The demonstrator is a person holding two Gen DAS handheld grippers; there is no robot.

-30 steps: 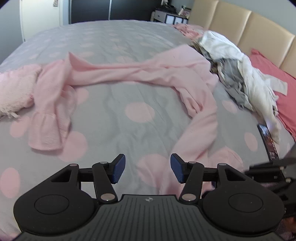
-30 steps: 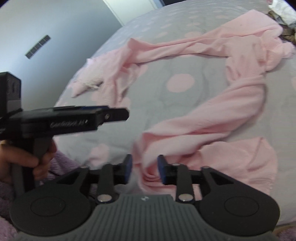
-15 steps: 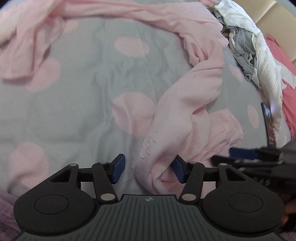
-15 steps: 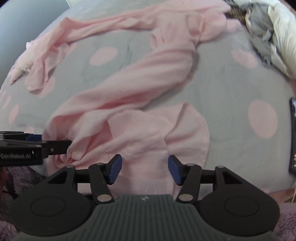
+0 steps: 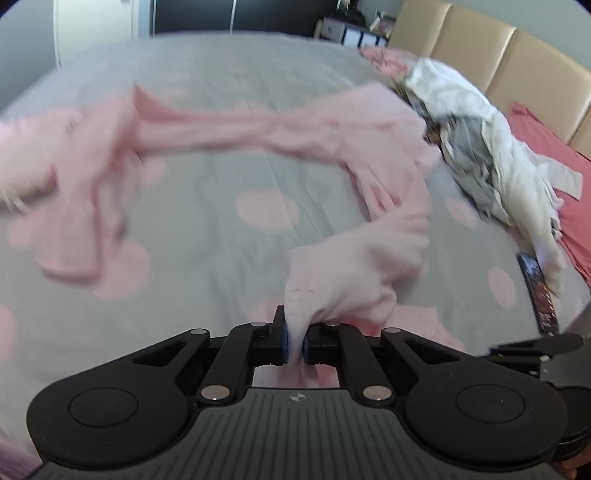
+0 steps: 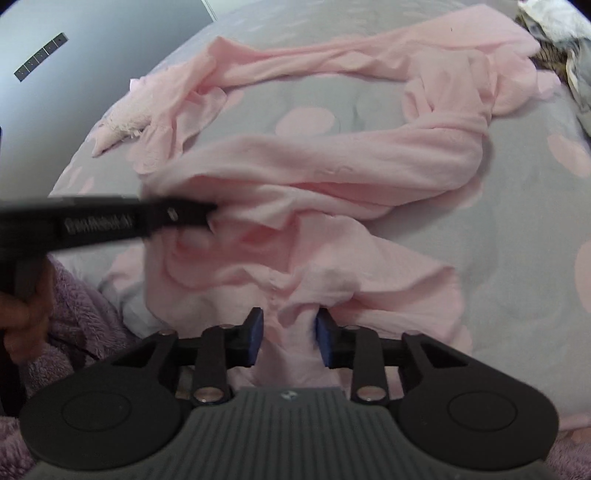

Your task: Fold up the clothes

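Bedroom interior. A bed [image 5: 258, 110] fills most of both views, covered by a grey duvet with large pale pink dots [image 5: 266, 208]. At its head, right side of the left wrist view, stands a padded beige headboard [image 5: 491, 51] in vertical panels, with a coral-red pillow [image 5: 554, 162] lying against it. Beyond the far corner sits a small white storage unit [image 5: 351, 33] with dark compartments. A dark wardrobe front [image 5: 192, 16] and a white door [image 5: 92, 26] line the far wall. A plain pale wall [image 6: 92, 55] carries a narrow dark vent [image 6: 42, 55]. Soft, even light.
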